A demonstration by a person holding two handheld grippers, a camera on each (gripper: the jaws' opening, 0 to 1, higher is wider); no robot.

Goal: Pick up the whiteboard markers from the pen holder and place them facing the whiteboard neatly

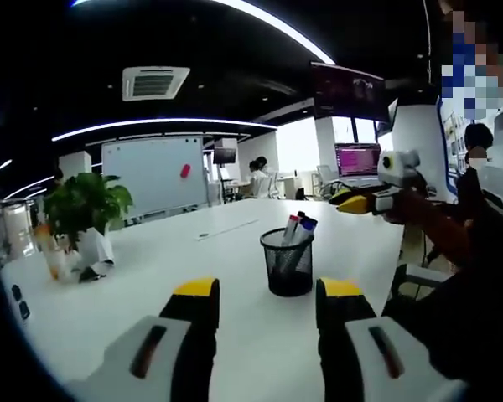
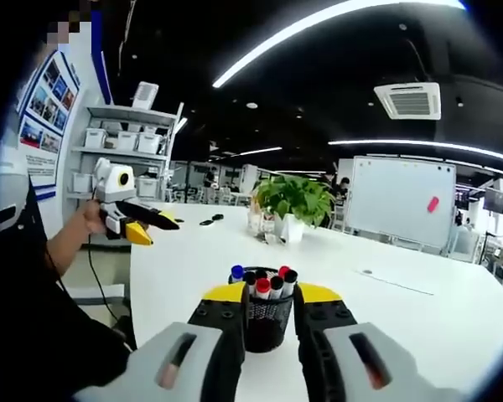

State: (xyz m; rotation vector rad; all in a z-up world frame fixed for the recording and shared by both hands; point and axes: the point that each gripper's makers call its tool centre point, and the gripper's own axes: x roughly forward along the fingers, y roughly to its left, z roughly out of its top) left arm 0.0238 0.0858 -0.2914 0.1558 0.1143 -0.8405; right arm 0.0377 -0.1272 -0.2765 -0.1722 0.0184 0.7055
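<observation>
The mesh pen holder [image 2: 264, 322] stood on the white desk [image 2: 402, 318], between the open right gripper [image 2: 270, 292]. The markers [image 2: 262, 281] looked light, stiff and smooth; a grasp just below one cap seemed best. The left gripper [image 1: 268, 289] hovered open, nearby.

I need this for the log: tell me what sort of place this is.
Most likely an open-plan office or meeting area. A long white table carries a mesh pen holder of markers, a wheeled whiteboard stands behind, and monitors glow farther back.
</observation>
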